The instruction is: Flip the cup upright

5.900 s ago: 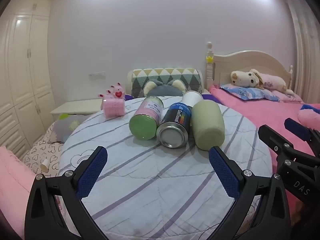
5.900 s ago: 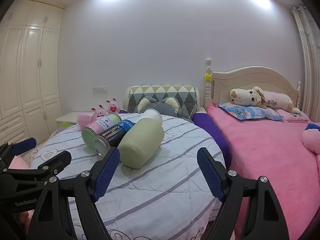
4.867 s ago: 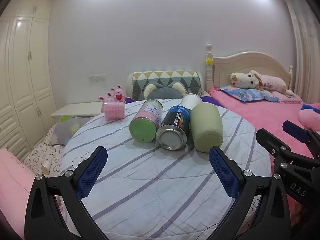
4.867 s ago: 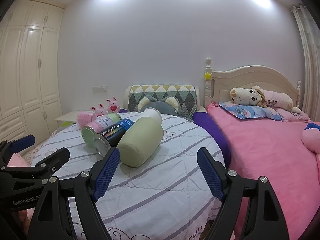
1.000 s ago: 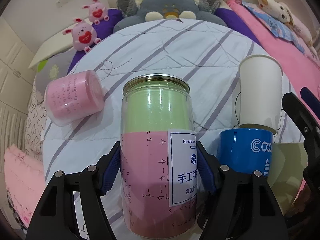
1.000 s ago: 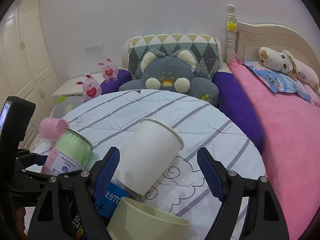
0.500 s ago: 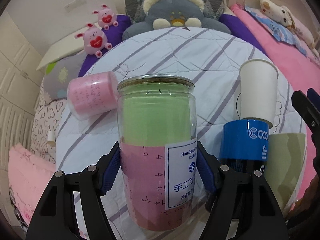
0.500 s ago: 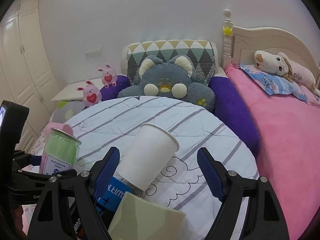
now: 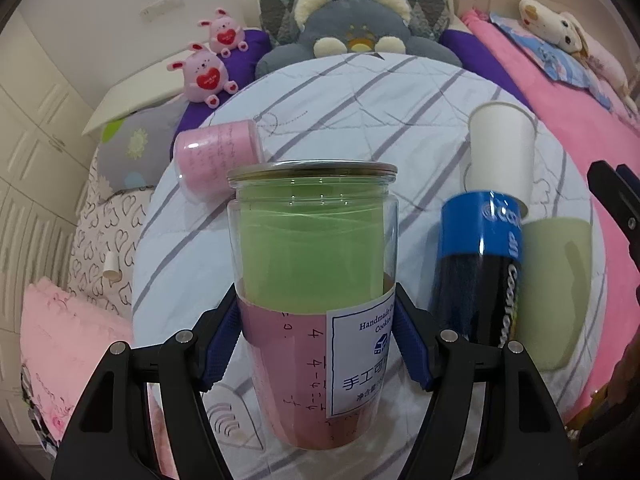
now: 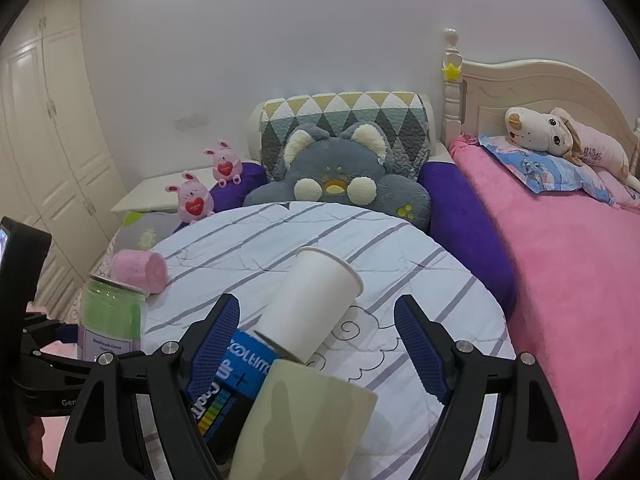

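My left gripper (image 9: 316, 344) is shut on a clear cup-like jar (image 9: 312, 280) with a green and pink filling and a white label, holding it upright over the round striped table (image 9: 360, 92). The jar also shows at the left in the right wrist view (image 10: 112, 316). My right gripper (image 10: 316, 344) is open and empty above three things lying on their sides: a white paper cup (image 10: 308, 312), a blue and black can (image 10: 228, 384) and a pale green cup (image 10: 304, 424). The same three lie to the right of the jar in the left wrist view: white cup (image 9: 500, 152), can (image 9: 476, 264), green cup (image 9: 556, 292).
A pink roll (image 9: 218, 160) lies on its side at the table's left edge. Two pink plush bunnies (image 9: 208, 72), a grey bear cushion (image 9: 356, 36) and a purple pillow sit behind the table. A pink bed (image 10: 572, 280) is to the right.
The left gripper went from open and far from the objects to shut on the jar, turning it from lying to upright and raising it. The right gripper moved in over the lying cups.
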Demonstrator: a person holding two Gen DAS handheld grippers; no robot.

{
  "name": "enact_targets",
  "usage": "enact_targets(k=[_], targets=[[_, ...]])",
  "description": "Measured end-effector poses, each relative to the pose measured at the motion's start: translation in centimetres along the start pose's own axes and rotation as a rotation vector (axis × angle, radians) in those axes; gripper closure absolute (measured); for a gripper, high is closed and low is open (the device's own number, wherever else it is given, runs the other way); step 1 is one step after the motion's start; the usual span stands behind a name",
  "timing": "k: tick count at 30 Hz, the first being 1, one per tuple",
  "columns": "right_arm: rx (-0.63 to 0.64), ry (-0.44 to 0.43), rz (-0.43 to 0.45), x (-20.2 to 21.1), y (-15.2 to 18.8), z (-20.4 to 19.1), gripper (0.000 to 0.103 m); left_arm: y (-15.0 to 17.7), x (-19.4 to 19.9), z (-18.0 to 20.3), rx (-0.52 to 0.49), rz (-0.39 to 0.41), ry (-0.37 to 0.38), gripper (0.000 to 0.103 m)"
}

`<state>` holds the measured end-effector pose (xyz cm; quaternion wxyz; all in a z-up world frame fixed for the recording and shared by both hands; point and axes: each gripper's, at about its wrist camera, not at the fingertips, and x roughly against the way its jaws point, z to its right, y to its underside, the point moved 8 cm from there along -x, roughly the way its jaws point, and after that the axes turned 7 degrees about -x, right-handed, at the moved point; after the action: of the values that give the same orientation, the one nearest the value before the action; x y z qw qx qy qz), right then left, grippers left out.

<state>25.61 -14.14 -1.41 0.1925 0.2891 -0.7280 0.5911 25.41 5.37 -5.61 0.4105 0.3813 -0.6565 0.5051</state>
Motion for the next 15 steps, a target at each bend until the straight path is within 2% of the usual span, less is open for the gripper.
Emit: enact_targets(k=[4,15], targets=[[-0.001,0.002,0.015,1.0,0.2,0.0,0.022,1.5,1.7,0.6,-0.016,0.005,0.013,0.032],[0.008,-0.042,0.042,4.8,2.5,0.3,0.022,6.1,5.5,3.4,-0.017,0.035,-0.014,0.032]])
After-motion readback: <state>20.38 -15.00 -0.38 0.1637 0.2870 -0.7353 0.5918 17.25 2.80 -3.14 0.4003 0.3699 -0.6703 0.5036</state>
